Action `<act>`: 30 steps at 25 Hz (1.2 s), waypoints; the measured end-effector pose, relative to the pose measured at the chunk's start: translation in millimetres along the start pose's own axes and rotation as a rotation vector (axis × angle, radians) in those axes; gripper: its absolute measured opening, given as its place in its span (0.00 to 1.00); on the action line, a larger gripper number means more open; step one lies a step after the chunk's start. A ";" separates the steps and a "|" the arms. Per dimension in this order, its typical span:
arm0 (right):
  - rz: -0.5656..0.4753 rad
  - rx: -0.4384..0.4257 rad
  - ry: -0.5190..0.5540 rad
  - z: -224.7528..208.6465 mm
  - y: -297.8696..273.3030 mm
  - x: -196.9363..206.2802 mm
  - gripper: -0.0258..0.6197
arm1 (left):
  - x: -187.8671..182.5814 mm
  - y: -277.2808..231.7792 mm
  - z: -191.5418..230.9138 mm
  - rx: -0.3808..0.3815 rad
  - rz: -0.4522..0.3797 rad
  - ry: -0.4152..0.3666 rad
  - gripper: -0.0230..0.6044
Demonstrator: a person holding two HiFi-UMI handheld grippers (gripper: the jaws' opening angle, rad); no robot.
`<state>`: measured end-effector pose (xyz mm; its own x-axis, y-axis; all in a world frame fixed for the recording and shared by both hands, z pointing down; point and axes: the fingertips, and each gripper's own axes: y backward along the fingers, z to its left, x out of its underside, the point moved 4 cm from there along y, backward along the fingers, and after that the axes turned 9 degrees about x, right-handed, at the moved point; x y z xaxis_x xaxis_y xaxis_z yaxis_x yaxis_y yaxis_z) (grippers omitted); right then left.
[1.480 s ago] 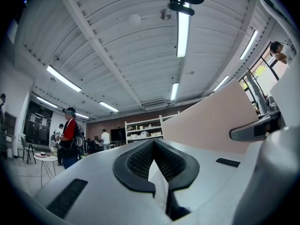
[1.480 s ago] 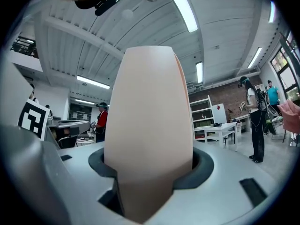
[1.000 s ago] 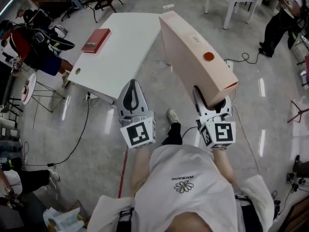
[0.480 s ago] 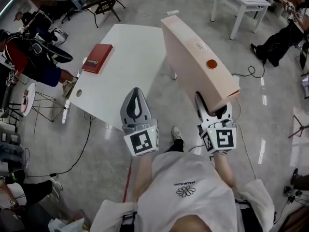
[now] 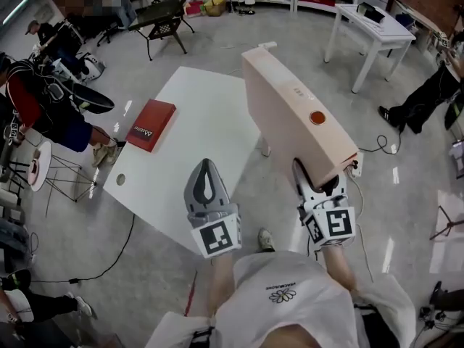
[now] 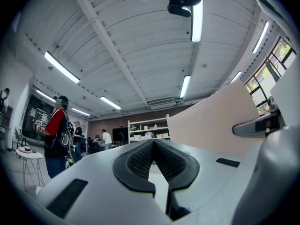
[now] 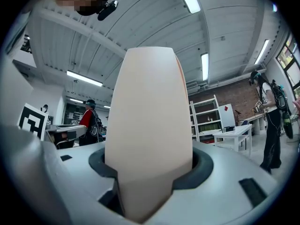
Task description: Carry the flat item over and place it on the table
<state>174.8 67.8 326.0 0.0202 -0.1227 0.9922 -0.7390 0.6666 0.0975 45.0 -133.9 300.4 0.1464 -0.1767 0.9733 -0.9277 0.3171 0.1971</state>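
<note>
The flat item is a long pale pink box (image 5: 290, 111) with an orange round spot on its top edge. It stands on edge in the air, to the right of the white table (image 5: 196, 151). My right gripper (image 5: 319, 174) is shut on its near end; in the right gripper view the box (image 7: 150, 121) fills the space between the jaws of the right gripper (image 7: 149, 172). My left gripper (image 5: 205, 167) is shut and empty, hovering over the table's near corner. In its own view the left gripper (image 6: 153, 143) has its pads meeting. A red book (image 5: 151, 125) lies on the table's left side.
People stand at the left (image 5: 43, 93) by a small round side table (image 5: 40, 147), and one at the right (image 5: 428, 96). A second white table (image 5: 370, 27) and a black folding stand (image 5: 163, 17) are further back. Cables run over the floor.
Both grippers and the pink box have moved forward toward the white table, which now lies closer below them. The grip on the box is unchanged.
</note>
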 end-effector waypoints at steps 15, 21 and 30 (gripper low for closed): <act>-0.009 -0.111 -0.055 19.8 -64.6 -2.8 0.47 | -0.3 -24.5 33.7 -0.112 0.031 -0.033 0.06; -0.019 -0.238 -0.083 19.2 -89.1 13.5 0.47 | 14.4 -7.0 36.0 -0.258 0.058 -0.051 0.06; -0.063 -0.439 -0.084 50.8 -129.9 0.1 0.47 | -1.4 22.8 65.6 -0.527 0.102 -0.144 0.06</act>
<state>236.6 -56.2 309.5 -0.0119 -0.2201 0.9754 -0.3819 0.9025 0.1990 1.2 -187.5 295.9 -0.0183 -0.2345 0.9719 -0.6319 0.7560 0.1705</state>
